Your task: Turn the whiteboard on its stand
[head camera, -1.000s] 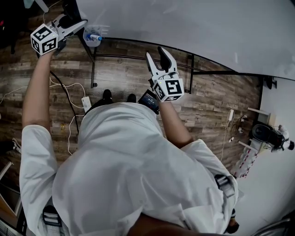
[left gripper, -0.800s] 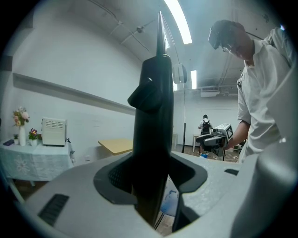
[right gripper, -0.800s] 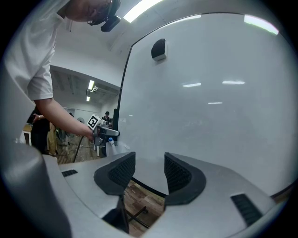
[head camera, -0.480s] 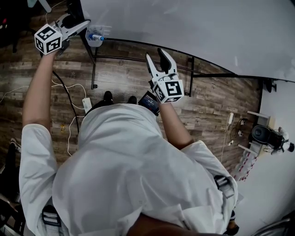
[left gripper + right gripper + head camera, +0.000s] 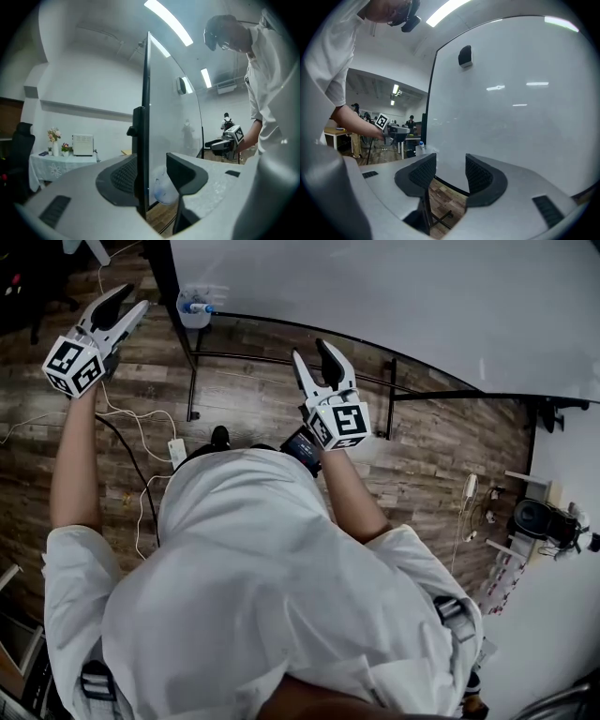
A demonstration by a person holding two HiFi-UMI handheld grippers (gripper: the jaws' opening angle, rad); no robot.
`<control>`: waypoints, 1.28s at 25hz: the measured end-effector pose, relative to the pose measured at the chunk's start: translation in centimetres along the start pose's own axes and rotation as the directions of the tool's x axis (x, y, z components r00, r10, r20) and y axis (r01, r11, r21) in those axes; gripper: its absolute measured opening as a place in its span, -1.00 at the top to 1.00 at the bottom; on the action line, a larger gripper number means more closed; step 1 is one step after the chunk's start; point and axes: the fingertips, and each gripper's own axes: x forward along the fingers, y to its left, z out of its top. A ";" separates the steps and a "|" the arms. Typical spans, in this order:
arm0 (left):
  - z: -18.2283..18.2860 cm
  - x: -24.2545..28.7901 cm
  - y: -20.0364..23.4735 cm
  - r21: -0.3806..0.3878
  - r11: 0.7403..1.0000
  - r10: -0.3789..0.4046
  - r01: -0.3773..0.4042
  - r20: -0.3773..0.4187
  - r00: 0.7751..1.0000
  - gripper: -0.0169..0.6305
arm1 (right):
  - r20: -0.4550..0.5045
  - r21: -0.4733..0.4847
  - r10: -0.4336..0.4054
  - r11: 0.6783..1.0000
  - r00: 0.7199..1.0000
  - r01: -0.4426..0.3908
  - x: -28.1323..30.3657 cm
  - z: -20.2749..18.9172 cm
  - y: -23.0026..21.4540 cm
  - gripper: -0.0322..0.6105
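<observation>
The whiteboard (image 5: 394, 296) fills the top of the head view, with its black stand (image 5: 190, 381) below it on the wood floor. My left gripper (image 5: 127, 301) is off the board's left edge, a short way out from it. Its jaws are closing with nothing between the pads. In the left gripper view the board (image 5: 168, 103) shows edge-on, ahead of the left gripper (image 5: 151, 164). My right gripper (image 5: 312, 352) hangs open before the board's lower edge and touches nothing. The right gripper view has the white face (image 5: 511, 103) beyond the right gripper (image 5: 450, 161).
A clear cup (image 5: 192, 307) with a blue-capped marker hangs at the board's lower left corner. Cables and a power strip (image 5: 175, 451) lie on the floor by my feet. A dark device (image 5: 539, 517) sits at the right. A table (image 5: 61, 159) stands behind the board.
My left gripper has drawn back leftward and down, away from the board's left edge where it was a second ago. The right gripper has barely moved.
</observation>
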 end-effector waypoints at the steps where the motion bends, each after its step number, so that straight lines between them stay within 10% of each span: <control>1: 0.1 -0.6 -1.2 0.004 1.000 0.013 -0.013 0.006 1.000 0.33 | 0.005 -0.004 0.010 1.000 1.000 -0.010 -0.4 0.1 0.1 0.29; 18: -1.7 -4.6 -26.8 -0.069 0.980 0.192 -0.187 0.073 0.979 0.74 | 0.092 0.007 -0.010 1.000 0.996 0.009 -20.6 0.2 -2.7 0.81; 32: -1.5 -11.8 -37.8 -0.034 0.962 0.271 -0.269 0.046 0.962 0.87 | 0.059 0.058 -0.034 0.998 0.998 0.031 -31.5 -3.0 3.0 0.90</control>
